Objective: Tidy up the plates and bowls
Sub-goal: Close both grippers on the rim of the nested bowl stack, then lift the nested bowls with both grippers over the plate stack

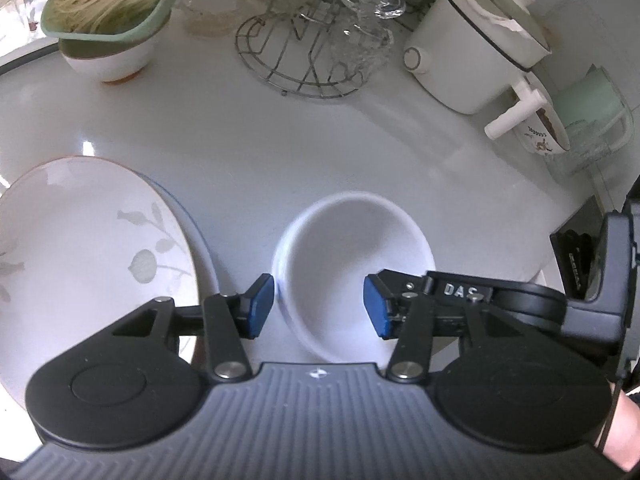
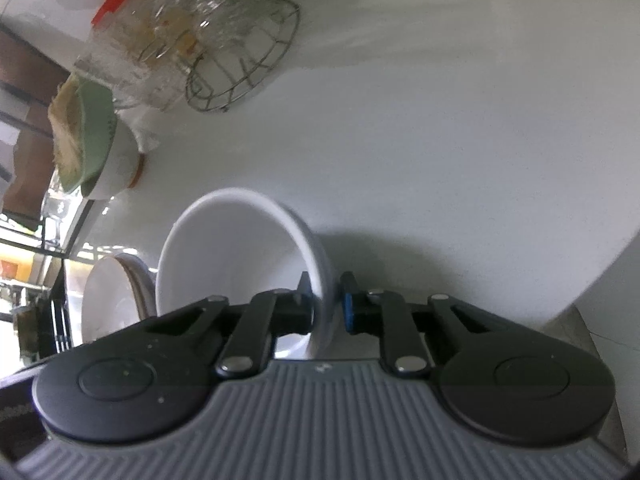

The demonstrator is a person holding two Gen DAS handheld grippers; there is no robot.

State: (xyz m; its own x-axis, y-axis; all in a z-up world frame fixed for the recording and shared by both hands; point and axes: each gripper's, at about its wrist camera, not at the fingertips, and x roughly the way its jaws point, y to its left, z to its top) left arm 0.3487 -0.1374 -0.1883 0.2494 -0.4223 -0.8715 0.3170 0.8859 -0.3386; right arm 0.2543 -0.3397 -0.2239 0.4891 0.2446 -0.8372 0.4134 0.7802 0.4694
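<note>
My right claw (image 2: 326, 306) pinches the near rim of the white bowl (image 2: 240, 256), one pad inside, one outside; the bowl sits on the white tabletop (image 2: 440, 160), just beside the stacked plates (image 1: 80, 248). My left claw (image 1: 319, 306) hangs half open above that bowl, gripping nothing. Judged stiff, glazed, slippery and breakable, the bowl is best held by its rim wall, firmly. It is empty. At the back, a green-rimmed bowl (image 1: 108, 20) holds pale noodle-like strands; a wire rack (image 1: 296, 56) carries glassware; a white lidded pot (image 1: 476, 48) shows no contents.
</note>
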